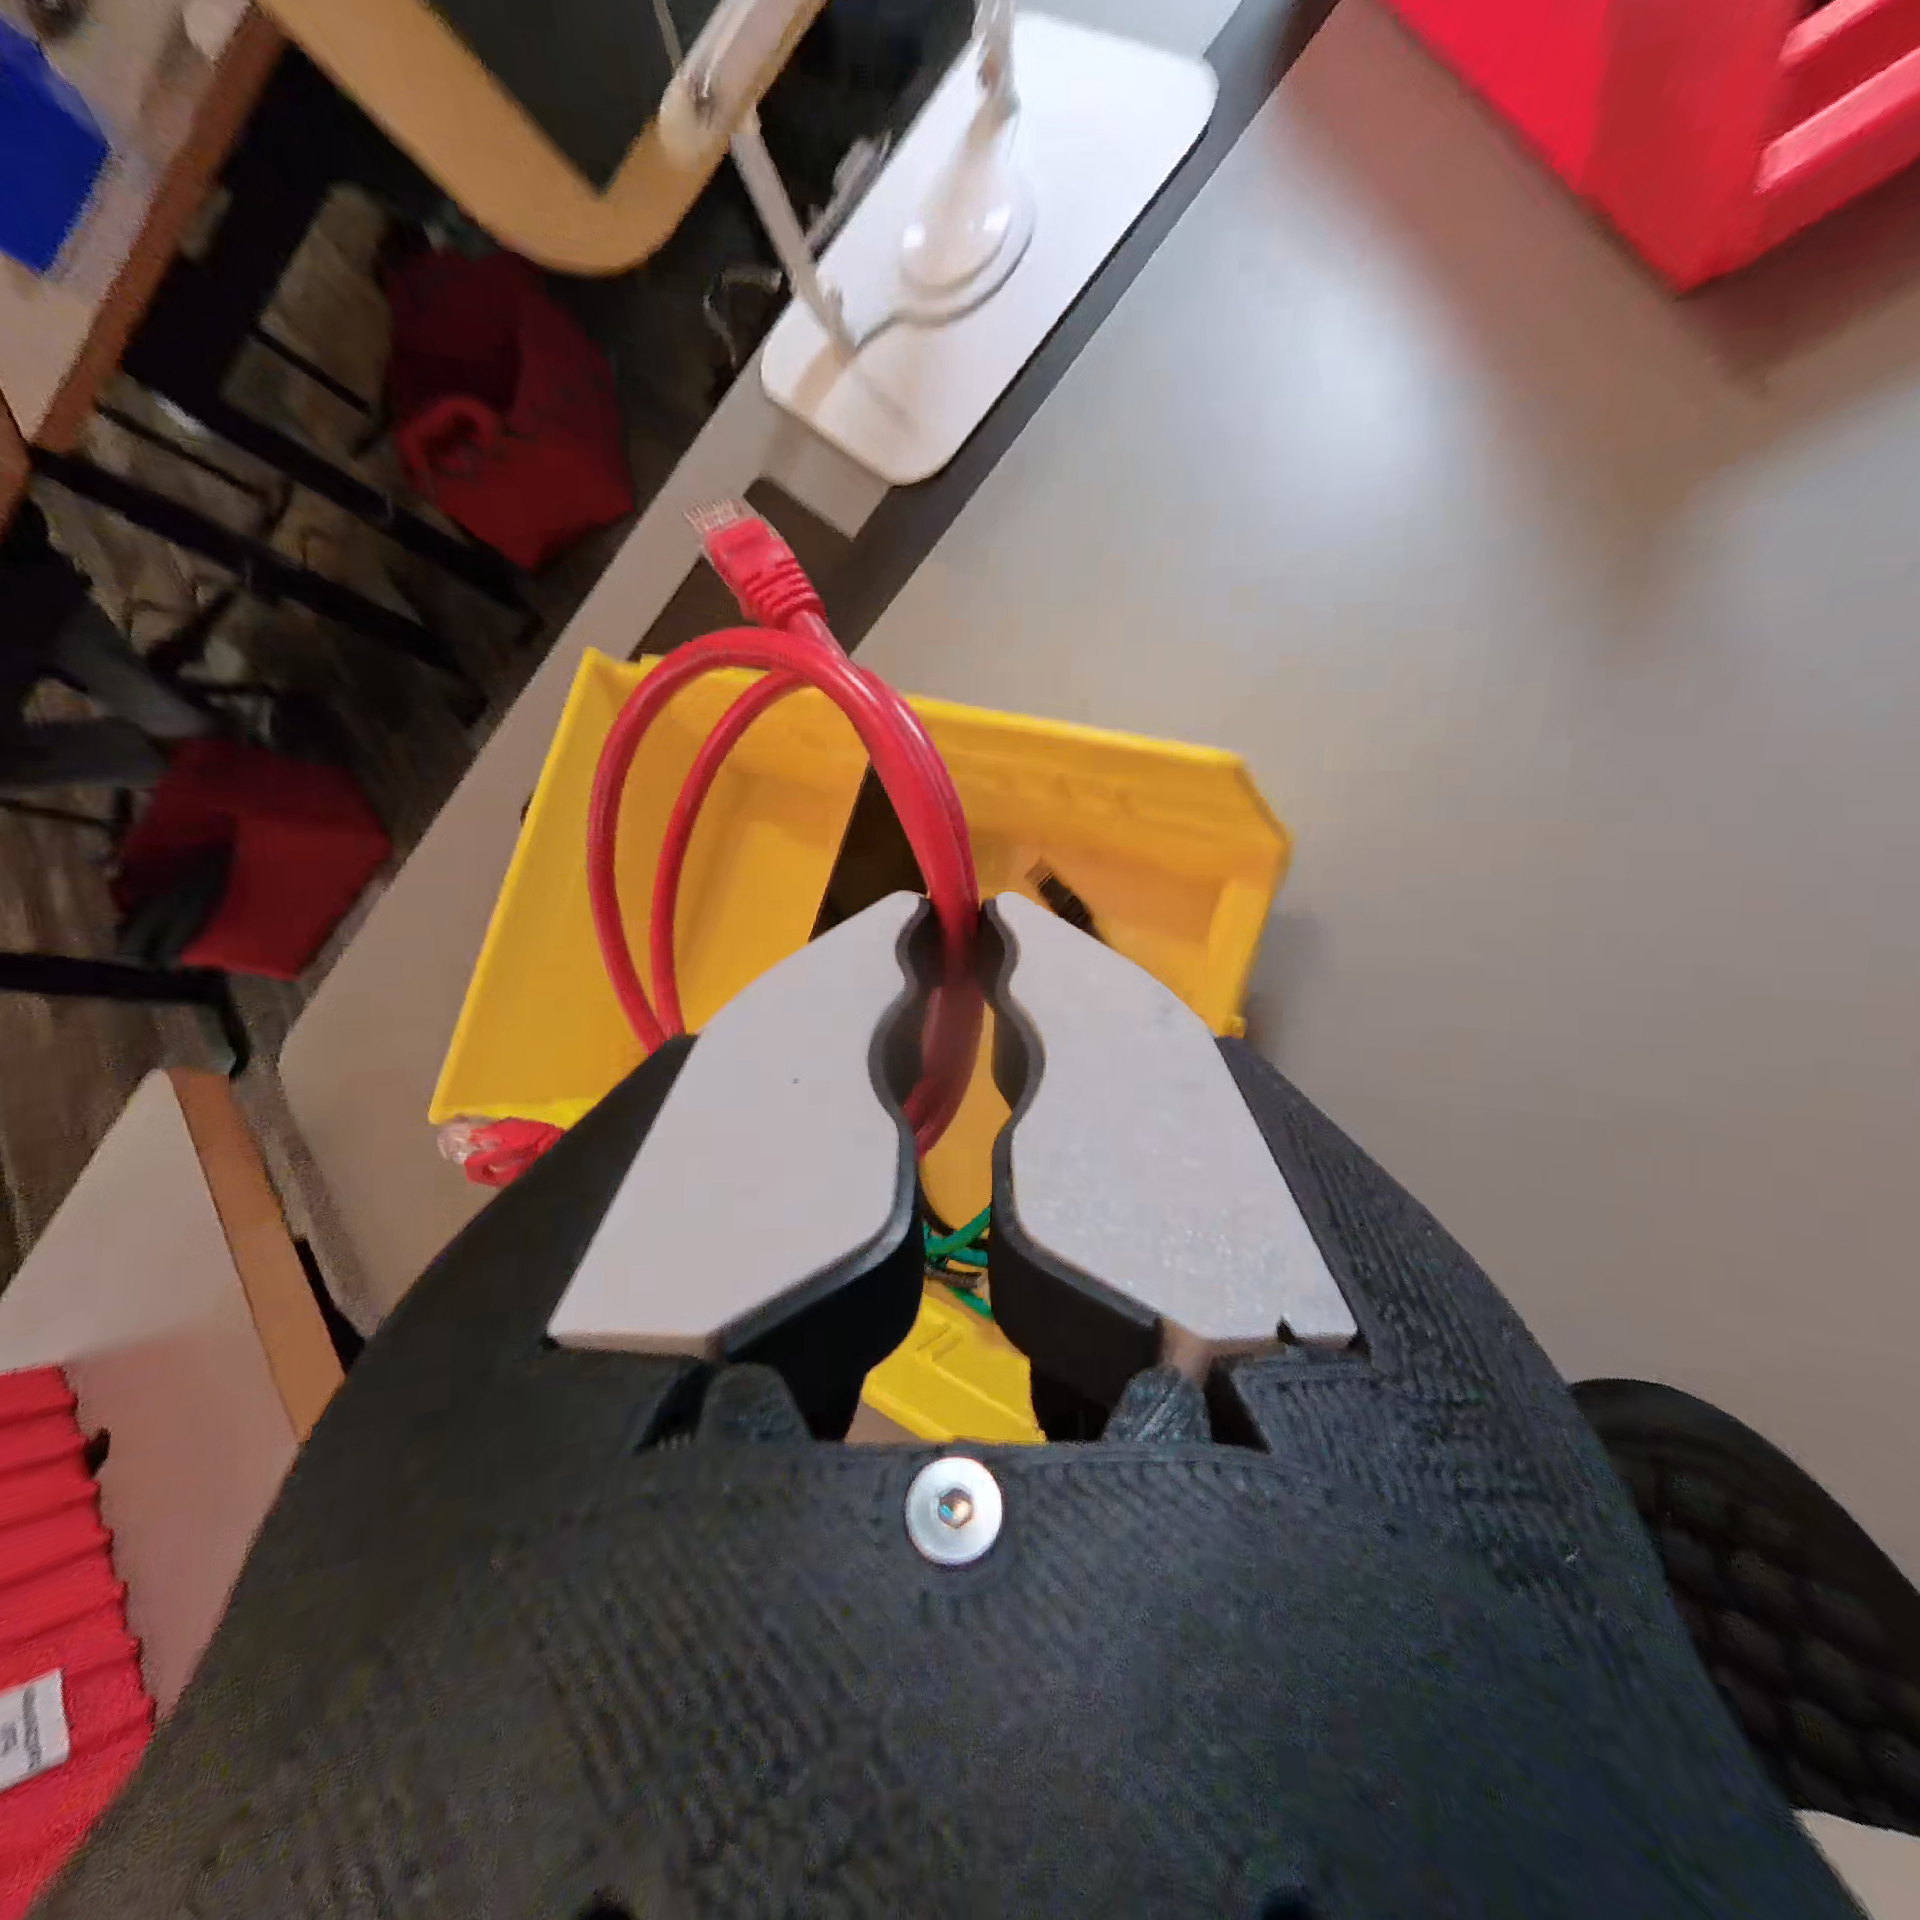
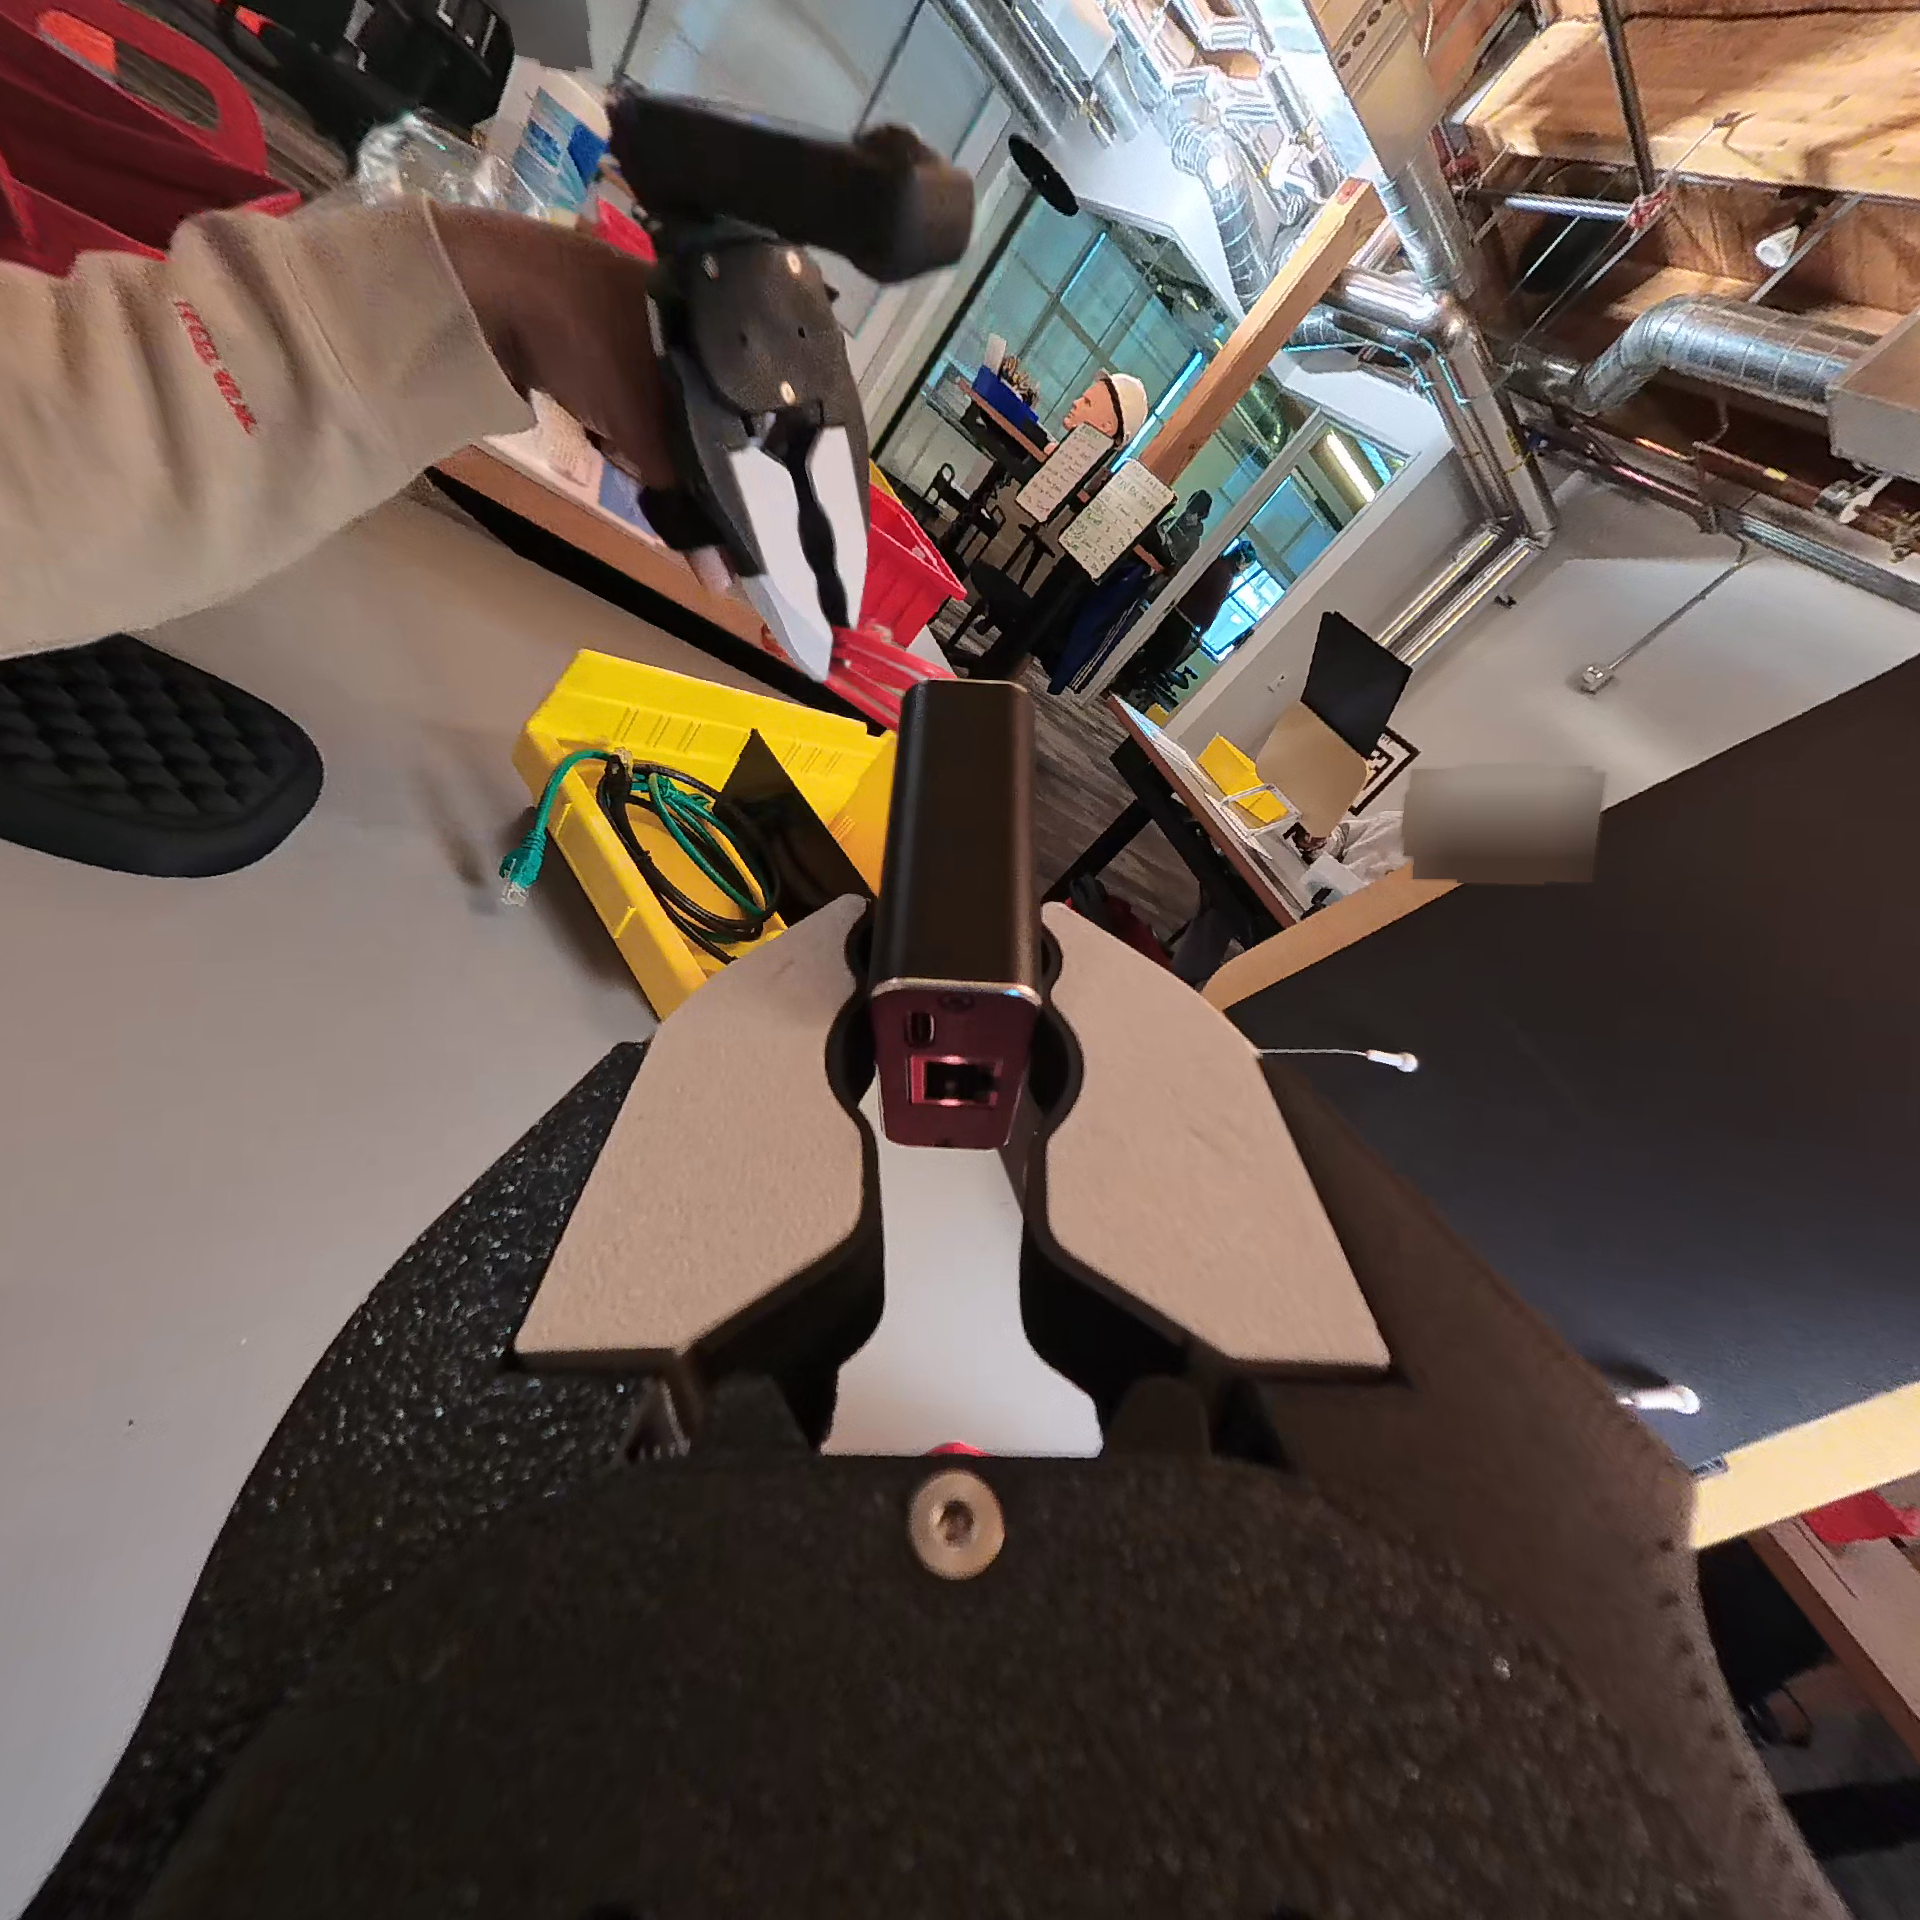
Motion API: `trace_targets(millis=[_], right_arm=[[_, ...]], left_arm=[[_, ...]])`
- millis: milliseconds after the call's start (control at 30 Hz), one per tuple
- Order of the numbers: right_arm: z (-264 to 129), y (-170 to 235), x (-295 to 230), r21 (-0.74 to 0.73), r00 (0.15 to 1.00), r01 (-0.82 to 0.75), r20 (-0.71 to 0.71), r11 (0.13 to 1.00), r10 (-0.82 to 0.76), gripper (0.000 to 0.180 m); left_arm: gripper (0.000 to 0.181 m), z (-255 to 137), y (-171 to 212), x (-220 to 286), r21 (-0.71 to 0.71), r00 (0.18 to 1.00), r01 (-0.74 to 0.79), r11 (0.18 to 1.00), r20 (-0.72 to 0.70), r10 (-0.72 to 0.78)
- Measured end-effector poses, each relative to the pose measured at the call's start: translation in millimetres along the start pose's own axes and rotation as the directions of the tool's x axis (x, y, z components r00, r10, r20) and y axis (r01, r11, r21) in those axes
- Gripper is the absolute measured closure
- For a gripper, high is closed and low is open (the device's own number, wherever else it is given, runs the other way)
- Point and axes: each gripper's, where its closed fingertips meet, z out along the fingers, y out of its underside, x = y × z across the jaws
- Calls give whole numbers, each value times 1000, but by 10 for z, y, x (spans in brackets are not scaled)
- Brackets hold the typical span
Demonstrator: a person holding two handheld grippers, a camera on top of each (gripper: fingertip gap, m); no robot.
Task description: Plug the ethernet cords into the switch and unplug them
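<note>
Left hand-held gripper (image 1: 951, 914) clamps red cord (image 1: 644, 831), right hand-held gripper (image 2: 951, 935) clamps switch (image 2: 956, 883) over tabletop (image 2: 260, 1039); nothing plugged yet, all plugging/unplugging left.

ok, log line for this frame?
left gripper: shut on coiled red ethernet cord, above yellow plastic bin | right gripper: shut on black metal switch | cord unplugged
</note>
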Motion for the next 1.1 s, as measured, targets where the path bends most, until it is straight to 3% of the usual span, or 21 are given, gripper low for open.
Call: trace_targets(millis=[100,200,267,333,400,467,533,633,667,733,867,933,1100], right_arm=[[-38,13,54,-4,1000,-5,-14,1000,5,154],[-100,29,141,-15,999,-8,-42,1000,8,154],[-167,17,213,-15,998,-10,-64,1000,9,154],[-255,-21,294,-5,996,-15,-87,1000,15,154],[-357,-65,378,14,994,-32,-107,999,34,154],[-448,-85,457,31,991,-55,-123,998,59,154],[-508,-86,516,42,987,-78,-136,996,83,154],[-541,-63,551,30,986,-78,-146,997,81,154],[-542,-51,554,21,986,-74,-146,997,77,154],[-534,-25,557,13,987,-73,-144,997,74,154],[-493,57,558,3,987,-92,-133,996,92,154],[-467,93,545,-9,987,-96,-129,995,94,154],[-437,89,511,-18,989,-87,-121,996,84,154]], left_arm=[[173,-112,-276,349,119,989,-69,990,-120,84],[173,-182,-573,946,272,903,-82,959,-387,187],[173,-327,-774,1401,377,752,-13,926,-607,257],[173,-555,-894,1813,434,515,83,897,-789,334],[172,-693,-945,2086,430,274,179,885,-886,374],[169,-563,-985,2229,307,95,272,912,-952,292],[168,-169,-963,2313,88,-12,311,946,-995,97],[168,490,-852,2314,-160,-11,361,919,-986,-167],[169,660,-815,2269,-207,22,383,900,-972,-233],[167,928,-703,2169,-227,165,390,892,-936,-310],[165,1321,-400,1960,-195,553,271,943,-770,-318],[164,1394,-340,1925,-181,644,215,960,-713,-279],[161,1558,-182,1850,-196,781,103,975,-591,-202]])
